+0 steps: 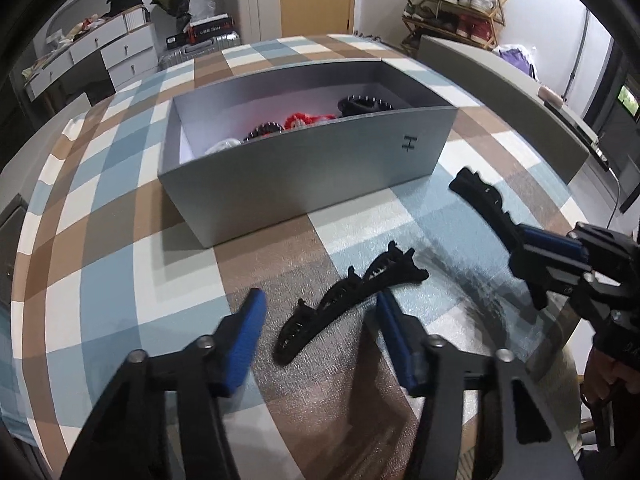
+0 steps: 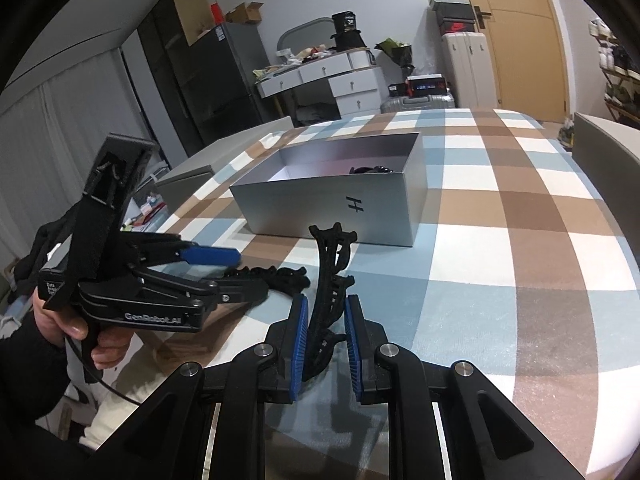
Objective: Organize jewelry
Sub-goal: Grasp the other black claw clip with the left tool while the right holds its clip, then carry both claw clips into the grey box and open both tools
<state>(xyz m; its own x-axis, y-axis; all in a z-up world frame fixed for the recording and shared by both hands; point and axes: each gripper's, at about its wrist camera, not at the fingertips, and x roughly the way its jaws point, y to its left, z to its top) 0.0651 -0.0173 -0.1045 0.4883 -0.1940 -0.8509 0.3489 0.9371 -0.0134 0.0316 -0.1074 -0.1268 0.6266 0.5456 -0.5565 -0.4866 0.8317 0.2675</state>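
Observation:
A long black hair clip (image 1: 352, 292) lies on the checked tablecloth between the open fingers of my left gripper (image 1: 320, 304); it also shows in the right wrist view (image 2: 276, 276). My right gripper (image 2: 326, 308) is shut on a second long black hair clip (image 2: 330, 280) and holds it above the cloth, pointing toward the box; this clip shows in the left wrist view (image 1: 484, 200), with the right gripper (image 1: 520, 240) at the right. A grey open box (image 1: 312, 176) holds black clips (image 1: 362, 104), a red item (image 1: 308, 120) and a white item (image 1: 222, 146).
The box (image 2: 340, 204) stands on the table's middle, marked with an "H". Grey chair backs (image 1: 504, 92) stand at the table's right edge. The checked tablecloth (image 2: 520, 240) stretches to the right of the box.

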